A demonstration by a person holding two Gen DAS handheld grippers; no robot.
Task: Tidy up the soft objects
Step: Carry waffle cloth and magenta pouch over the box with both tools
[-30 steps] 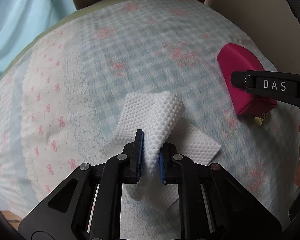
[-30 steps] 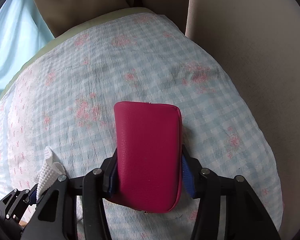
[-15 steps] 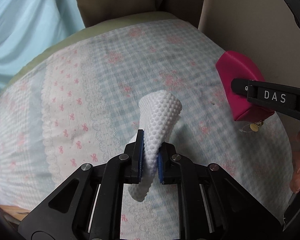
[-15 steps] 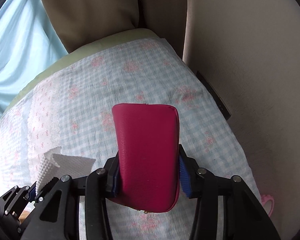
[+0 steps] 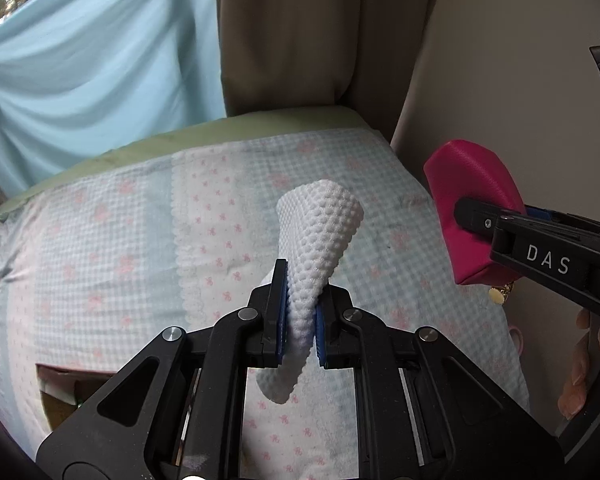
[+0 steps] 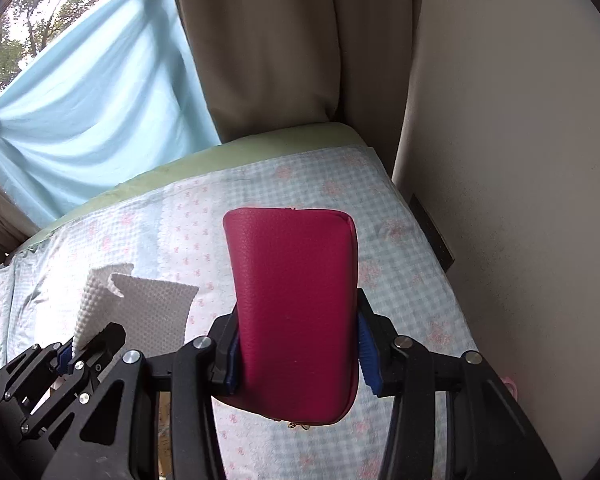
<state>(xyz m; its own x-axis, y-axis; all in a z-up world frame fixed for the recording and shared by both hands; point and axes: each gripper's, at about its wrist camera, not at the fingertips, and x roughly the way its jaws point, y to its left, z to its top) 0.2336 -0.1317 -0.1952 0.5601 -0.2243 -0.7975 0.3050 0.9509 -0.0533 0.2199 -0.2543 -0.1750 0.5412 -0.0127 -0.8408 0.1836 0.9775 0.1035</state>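
Note:
My left gripper point(image 5: 300, 312) is shut on a white dimpled cloth point(image 5: 320, 232), held up off the checked bedspread point(image 5: 140, 240); the cloth sticks up past the fingertips and hangs below them. It also shows in the right wrist view point(image 6: 140, 304), low on the left, with the left gripper point(image 6: 76, 356) under it. My right gripper point(image 6: 298, 352) is shut on a magenta pouch point(image 6: 296, 304), held above the bedspread point(image 6: 340, 184). In the left wrist view the pouch point(image 5: 472, 208) and the right gripper point(image 5: 496, 220) are at the right, beside the cloth and apart from it.
A beige wall point(image 6: 520, 160) stands close on the right. Beige curtains point(image 5: 300, 32) and a light blue sheet point(image 5: 100, 60) hang behind the bed. A green mattress edge point(image 5: 220, 128) runs along the back. A gap with a box point(image 5: 72, 392) shows at lower left.
Both grippers have risen away from the bedspread with their loads. The cloth has come fully off the bed and hangs from the left gripper. More curtain and wall are in view.

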